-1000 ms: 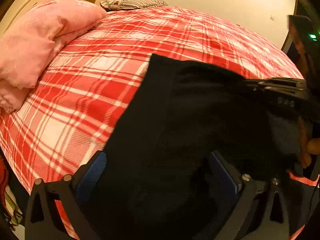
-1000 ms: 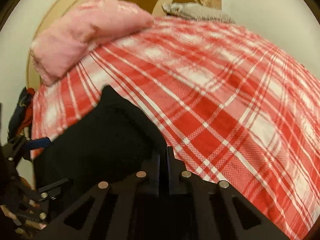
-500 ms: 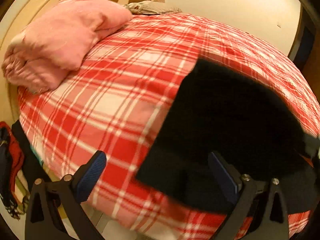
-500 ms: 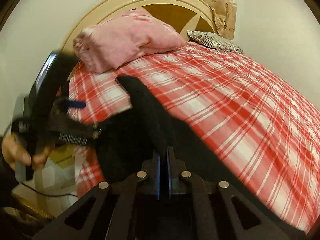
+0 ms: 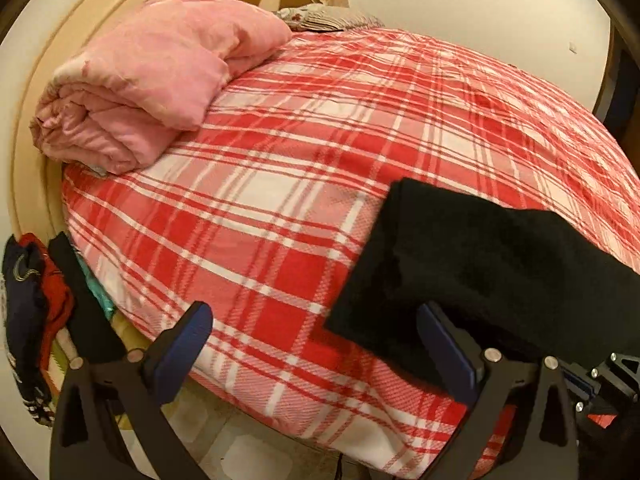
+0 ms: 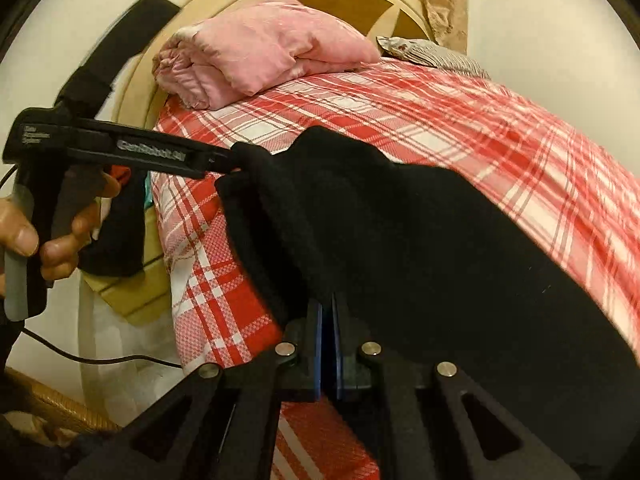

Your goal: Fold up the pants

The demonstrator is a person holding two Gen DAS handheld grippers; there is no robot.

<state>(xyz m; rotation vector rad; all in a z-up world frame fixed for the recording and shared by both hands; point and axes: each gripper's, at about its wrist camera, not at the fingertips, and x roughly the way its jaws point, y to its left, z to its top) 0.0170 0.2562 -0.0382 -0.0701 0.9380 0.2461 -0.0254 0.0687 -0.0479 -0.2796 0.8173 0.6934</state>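
The black pants [image 6: 420,240] lie on the near edge of the red checked bed [image 5: 280,208]. The right gripper [image 6: 326,320] is closed on the cloth. The left gripper [image 5: 316,344] is wide open and holds nothing.

The left gripper [image 5: 316,344] drew back off the black pants [image 5: 480,272], its blue pads now bare and spread; the right gripper [image 6: 326,344] lifted the cloth edge.

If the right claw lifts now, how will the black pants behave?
Likely floppy: the black pants already sag over the bed edge. Thick, fuzzy-looking cloth probably won't slip from the shut right claw, but the unheld part should trail.
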